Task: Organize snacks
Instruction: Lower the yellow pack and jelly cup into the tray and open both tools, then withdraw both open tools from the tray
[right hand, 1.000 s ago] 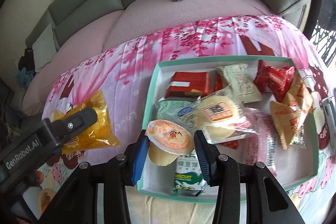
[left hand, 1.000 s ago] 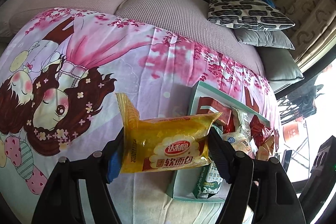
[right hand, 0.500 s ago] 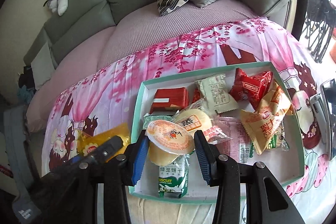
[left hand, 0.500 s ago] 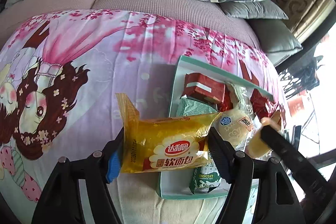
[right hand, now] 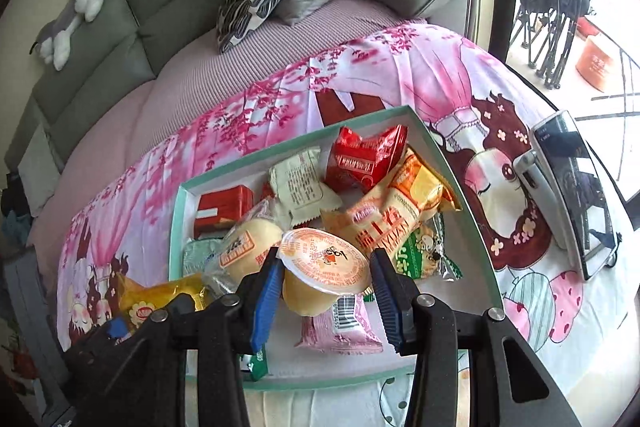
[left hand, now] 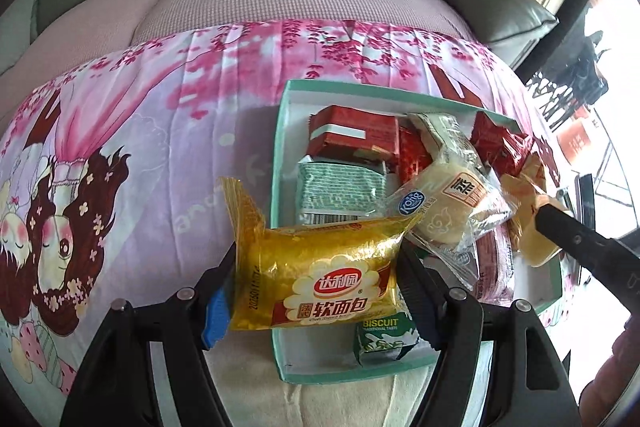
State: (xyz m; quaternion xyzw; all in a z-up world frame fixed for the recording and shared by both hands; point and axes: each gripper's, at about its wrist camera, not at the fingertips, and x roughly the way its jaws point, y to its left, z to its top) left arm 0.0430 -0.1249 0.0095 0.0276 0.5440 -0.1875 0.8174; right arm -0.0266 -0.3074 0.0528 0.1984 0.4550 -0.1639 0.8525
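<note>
Left claw (left hand: 316,283) clamped on a crinkly yellow foil bread packet (left hand: 320,275), held above the near left corner of the shallow mint-green cardboard tray (left hand: 280,147). Right claw (right hand: 324,285) closed on a pale yellow plastic jelly cup with orange foil lid (right hand: 322,269), over the tray's near middle. Heaped inside: red box (right hand: 222,211), round wrapped bun (right hand: 250,247), possibly a green biscuit pack (left hand: 380,341) nearest. Pink cartoon-print cloth (left hand: 160,147) beneath.

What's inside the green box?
The green box holds snack packets: a red box, red packets, a round bun, a pink packet. Anything underneath is covered.
</note>
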